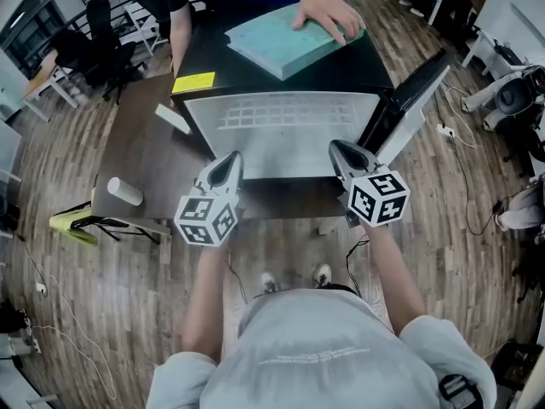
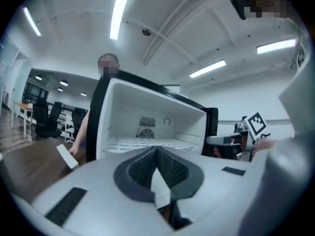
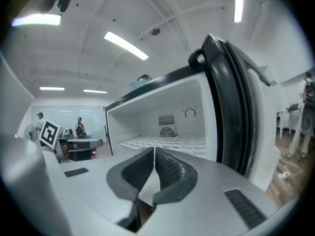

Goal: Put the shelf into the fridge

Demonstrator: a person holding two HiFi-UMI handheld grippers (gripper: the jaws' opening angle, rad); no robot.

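Shelf [image 1: 281, 135] lay level at the fridge [image 1: 358, 62], near edge clamped by left gripper [image 1: 232, 160] and right gripper [image 1: 339, 149] jaws for sliding in

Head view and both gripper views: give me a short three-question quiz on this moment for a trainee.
1. True or false: the left hand-held gripper and the right hand-held gripper are both shut on the shelf.
2. To which side does the fridge door stand open? A) the person's left B) the person's right C) it is closed
3. What lies under the other person's hand on top of the fridge?
Key: 1 true; 2 B; 3 a teal book.
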